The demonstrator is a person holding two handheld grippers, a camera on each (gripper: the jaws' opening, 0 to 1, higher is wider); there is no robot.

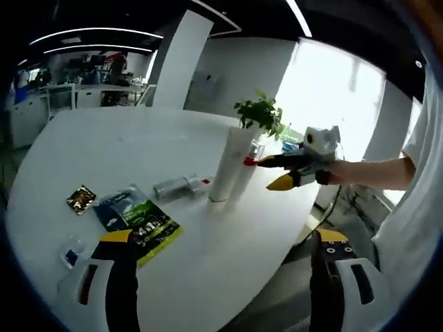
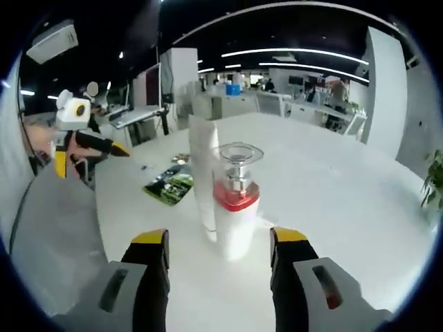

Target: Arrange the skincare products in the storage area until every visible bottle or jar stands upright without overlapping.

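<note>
On the white surface [image 1: 208,277] a pump bottle [image 2: 235,207] stands upright, half hiding a tall white tube [image 2: 203,166] behind it, a small bottle [image 1: 181,187] lies flat, and both the left tool [image 1: 221,238] and right tool [image 2: 219,238] gape open, gripping nothing.

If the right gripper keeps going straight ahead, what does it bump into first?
Most likely the pump bottle with the red collar, standing dead ahead between the open jaws of the right gripper. The tall white tube stands just beyond it.
</note>
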